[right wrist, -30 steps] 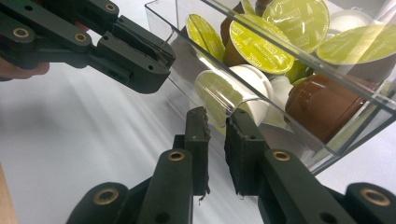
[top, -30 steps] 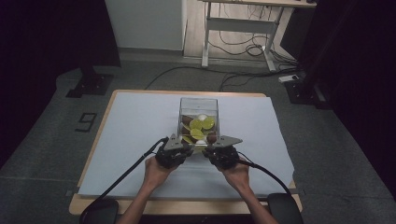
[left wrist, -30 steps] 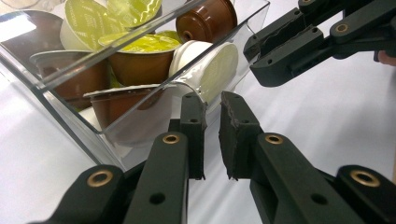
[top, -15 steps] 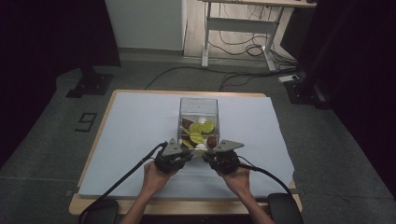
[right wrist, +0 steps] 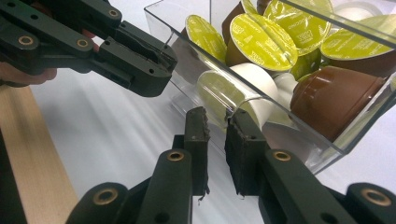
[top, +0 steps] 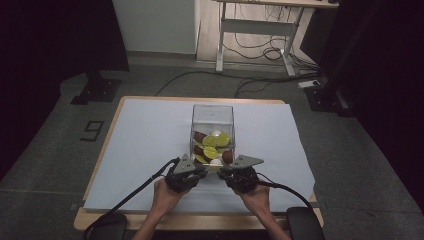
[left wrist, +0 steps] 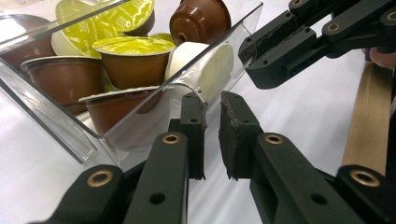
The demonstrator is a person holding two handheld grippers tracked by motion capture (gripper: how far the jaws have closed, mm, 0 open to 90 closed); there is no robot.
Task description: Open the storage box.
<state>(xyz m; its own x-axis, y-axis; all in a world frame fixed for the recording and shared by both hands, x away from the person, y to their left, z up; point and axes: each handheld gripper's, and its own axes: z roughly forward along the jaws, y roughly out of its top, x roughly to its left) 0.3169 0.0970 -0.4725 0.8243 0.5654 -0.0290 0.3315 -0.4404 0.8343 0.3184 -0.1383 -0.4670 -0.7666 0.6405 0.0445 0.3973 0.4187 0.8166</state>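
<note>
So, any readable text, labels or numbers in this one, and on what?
"9": dark numeral on the floor left of the table.
Print on the yellow-green capsule lids in the clear box: too small and blurred to read in both gripper views.
Nothing else carries lettering.

A clear box (top: pixel 212 116) holds brown capsules (left wrist: pixel 65 79) with yellow-green lids (right wrist: pixel 261 39) and white ones (left wrist: pixel 205 65); black tongs (left wrist: pixel 212 135), white-covered table (top: pixel 150 135).
</note>
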